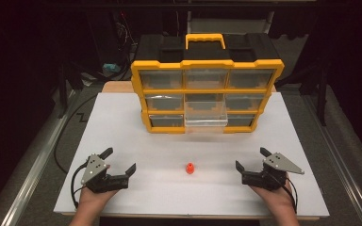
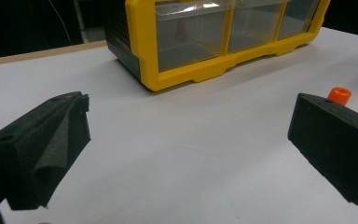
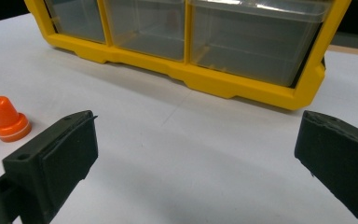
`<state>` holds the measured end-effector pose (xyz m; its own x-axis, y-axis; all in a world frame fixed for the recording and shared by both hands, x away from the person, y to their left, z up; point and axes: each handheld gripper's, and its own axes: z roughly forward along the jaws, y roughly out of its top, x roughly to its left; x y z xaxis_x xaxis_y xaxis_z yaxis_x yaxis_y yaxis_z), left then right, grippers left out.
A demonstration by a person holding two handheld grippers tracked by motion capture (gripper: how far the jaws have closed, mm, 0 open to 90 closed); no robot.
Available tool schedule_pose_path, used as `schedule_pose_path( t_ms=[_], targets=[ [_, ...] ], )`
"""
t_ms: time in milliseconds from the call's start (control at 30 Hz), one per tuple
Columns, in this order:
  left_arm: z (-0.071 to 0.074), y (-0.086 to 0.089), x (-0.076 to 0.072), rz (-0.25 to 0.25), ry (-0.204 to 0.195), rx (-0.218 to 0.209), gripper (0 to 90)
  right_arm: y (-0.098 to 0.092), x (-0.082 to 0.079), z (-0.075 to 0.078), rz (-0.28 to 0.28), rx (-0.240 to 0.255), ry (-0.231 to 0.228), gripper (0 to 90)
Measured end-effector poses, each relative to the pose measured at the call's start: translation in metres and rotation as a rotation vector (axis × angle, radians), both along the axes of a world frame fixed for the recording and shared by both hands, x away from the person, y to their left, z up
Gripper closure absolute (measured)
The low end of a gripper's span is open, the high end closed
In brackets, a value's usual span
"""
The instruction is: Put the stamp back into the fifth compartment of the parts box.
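Left tool (image 1: 120, 161) and right tool (image 1: 251, 159) gape wide, empty.

A small peg (image 1: 189, 168) stands on the table (image 1: 122, 141) before the drawer cabinet (image 1: 207, 94), between both grippers.

Left gripper (image 1: 121, 161): black body, two black blocky jaws with dark foam-like pads; small holes near the jaw tips. Grey three-cornered plate on top with small dots, one red. Black cable loops from its rear. Right gripper (image 1: 250, 158): same build, grey plate, black cable. Both forearms bare, no sleeves visible.
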<state>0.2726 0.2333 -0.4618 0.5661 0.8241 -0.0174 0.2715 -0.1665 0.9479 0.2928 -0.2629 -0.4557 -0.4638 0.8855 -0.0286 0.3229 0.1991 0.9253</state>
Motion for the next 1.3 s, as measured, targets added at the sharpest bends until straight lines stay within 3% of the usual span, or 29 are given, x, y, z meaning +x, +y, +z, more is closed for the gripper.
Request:
schedule_pose_path(
  t_ms=[100,533,633,767,1167,1300],
  targets=[
    [0.0,0.0,0.0,0.0,0.0,0.0,0.3,0.002,0.002,-0.002,0.013,-0.012,0.037,0.2],
    [0.0,0.0,0.0,-0.005,0.003,-0.001,0.3,0.007,0.006,-0.006,0.04,-0.068,0.119,0.2],
    [0.0,0.0,0.0,-0.007,0.005,0.0,0.3,0.008,0.007,-0.008,0.046,-0.086,0.167,0.2],
    [0.0,-0.001,0.0,-0.009,0.006,0.001,0.3,0.008,0.008,-0.009,0.056,-0.093,0.196,0.2],
    [0.0,-0.002,0.0,-0.016,-0.001,0.003,0.3,0.016,0.009,-0.009,0.1,-0.062,0.214,0.2],
    [-0.001,-0.003,0.0,-0.021,-0.004,0.003,0.3,0.021,0.008,-0.009,0.127,-0.086,0.203,0.3]
  ],
)
